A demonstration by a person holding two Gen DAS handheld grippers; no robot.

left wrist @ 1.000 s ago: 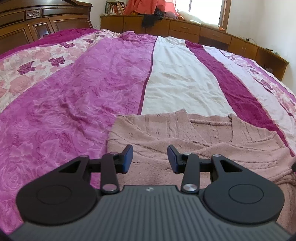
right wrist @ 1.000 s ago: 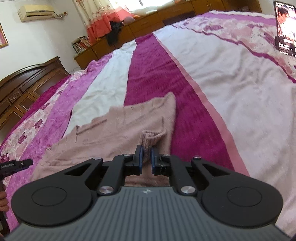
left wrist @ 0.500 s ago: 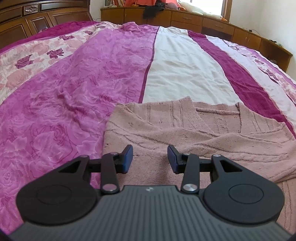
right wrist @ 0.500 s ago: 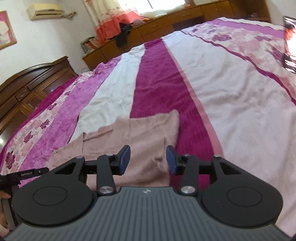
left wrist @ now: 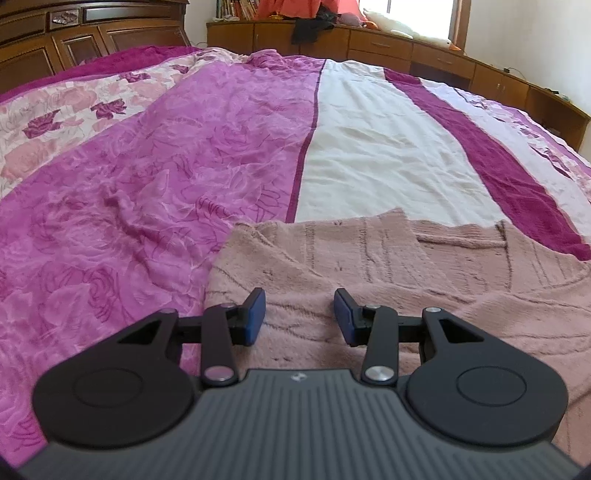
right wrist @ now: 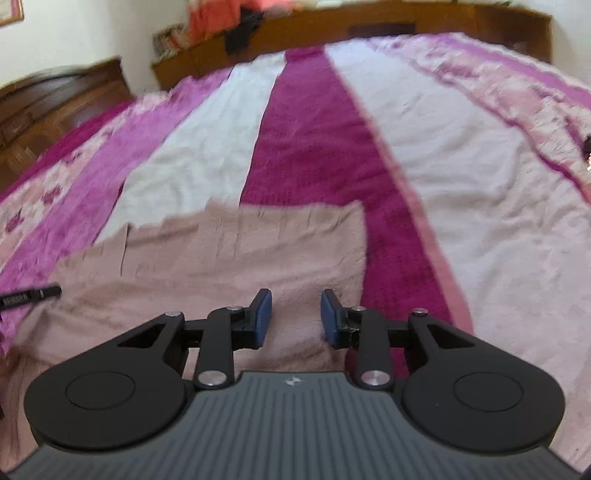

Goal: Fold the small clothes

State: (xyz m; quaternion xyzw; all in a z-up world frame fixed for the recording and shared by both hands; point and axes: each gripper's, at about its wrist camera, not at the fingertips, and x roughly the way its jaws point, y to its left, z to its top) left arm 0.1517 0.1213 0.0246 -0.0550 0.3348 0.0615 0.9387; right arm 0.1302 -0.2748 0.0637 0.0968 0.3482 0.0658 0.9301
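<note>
A: Where is the garment?

B: A dusty-pink fuzzy knitted sweater (left wrist: 388, 280) lies flat on the near part of a wide bed, over a bedspread striped in magenta, white and floral pink (left wrist: 147, 177). In the left wrist view its far edge crosses the white stripe, and a ribbed neckline shows toward the far right.

A: And the left gripper?

B: The black left gripper with blue pads (left wrist: 299, 314) hangs over the sweater's near left part, jaws spread wide, nothing between them. Whether the pads touch the knit I cannot tell.

A: The right one?

B: The black right gripper with blue pads (right wrist: 295, 314) is also parted wide and empty, above the sweater (right wrist: 229, 266) near its right edge. That view is blurred. The deep magenta stripe runs just right of the garment's edge.

A: Anything else?

B: A black tip of the other tool (right wrist: 31, 294) pokes in at the left edge of the right wrist view, over the sweater's left side. Far off, a dark wooden headboard (left wrist: 92, 33) stands at the left, and a low brown wooden cabinet (left wrist: 388, 48) runs along the far wall, with dark clothing (left wrist: 310, 27) draped over it.
</note>
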